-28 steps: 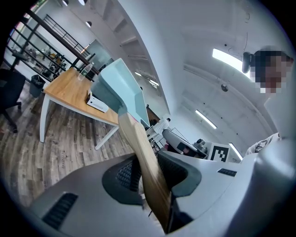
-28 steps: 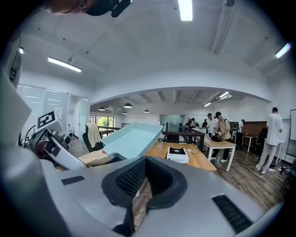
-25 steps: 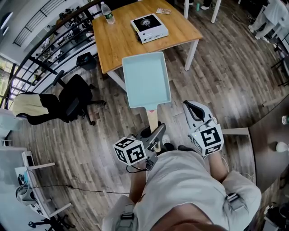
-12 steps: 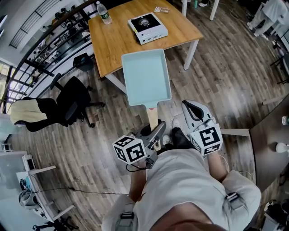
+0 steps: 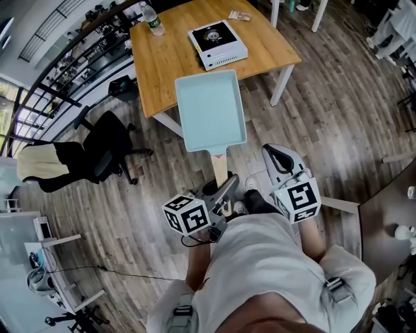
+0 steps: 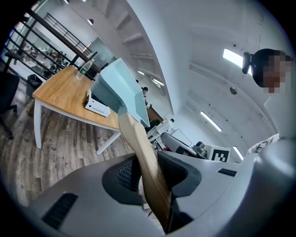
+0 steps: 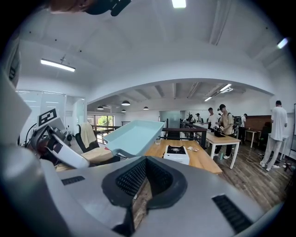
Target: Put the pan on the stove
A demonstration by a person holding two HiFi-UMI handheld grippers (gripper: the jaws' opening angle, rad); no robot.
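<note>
pan point(image 5: 211, 110) isn't on the stove point(image 5: 218, 40) yet. it's up in the air in front of the person, open side up and about level, mostly over the floor point(image 5: 312, 110). in the head view its far edge just overlaps the near edge of the table point(image 5: 169, 65). the stove sits further back on that table, well apart from the pan, with a water bottle point(image 5: 151, 18) off toward the far left corner.

left tool point(image 5: 227, 188) is clamped on the wooden handle point(image 5: 220, 170). the left gripper view shows the pads squeezing it from both sides, with the handle running straight out between them. my guess is that grabbing the end of the handle is just the easy way to carry it, since the pan stays flat out front and can be lowered onto the burner without the tool getting near it. downside is all the weight hangs far from the grip, so it could droop or twist.

right tool point(image 5: 281, 158) has its jaws together with nothing between them, only floor showing through the slit. it hangs off to the right of the pan, near but not touching, so it looks like a spare for now.

pose wise, both tools are held low and close to the body, pointing forward toward the table, with the left 1 angled slightly inward under the handle. i'd say this is the carry step, with the reach over the table not yet done.
</note>
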